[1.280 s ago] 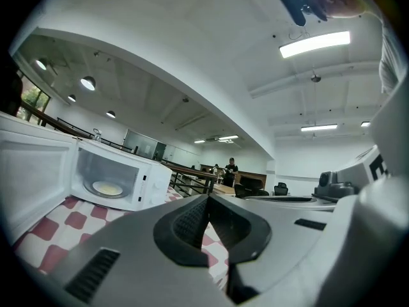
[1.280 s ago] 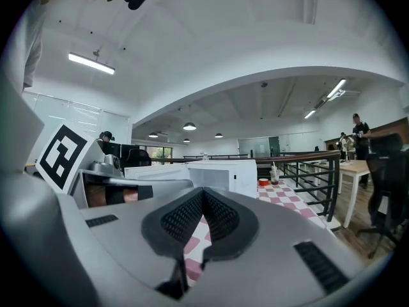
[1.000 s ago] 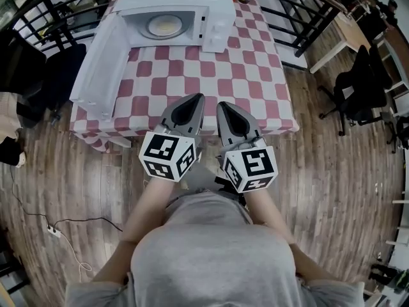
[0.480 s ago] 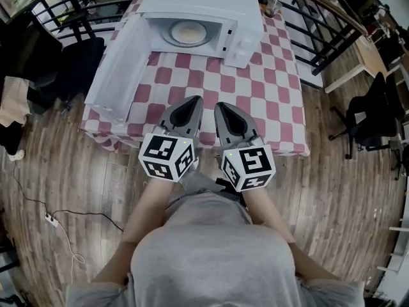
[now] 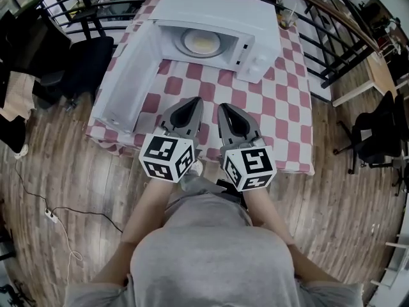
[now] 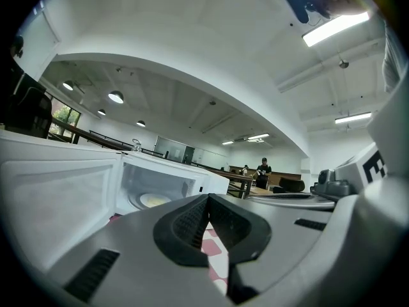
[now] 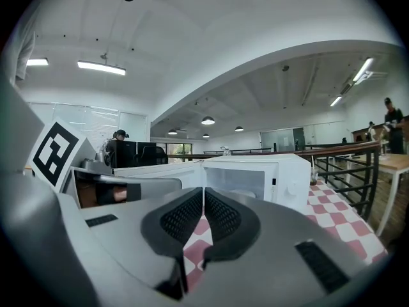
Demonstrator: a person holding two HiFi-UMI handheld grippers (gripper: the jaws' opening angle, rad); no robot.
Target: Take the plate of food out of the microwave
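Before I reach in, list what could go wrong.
The left gripper and right gripper are shut and would shove the plate, not grip it. The open door juts out at the left, where the left gripper could knock it. The plate lies flat in the microwave; a rim grip may tip it.

The left gripper [image 5: 193, 102] and the right gripper [image 5: 225, 107] are held side by side, just apart, low in front of the person's torso [image 5: 211, 254], and both point forward, away from the body. Each gripper's jaws are pressed together at the tips with nothing between them. The left marker cube [image 5: 167, 157] and right marker cube [image 5: 250, 167] sit nearest the body. The bare left forearm [image 5: 148, 204] and right forearm [image 5: 267, 208] run back from them, elbows bent and spread outward
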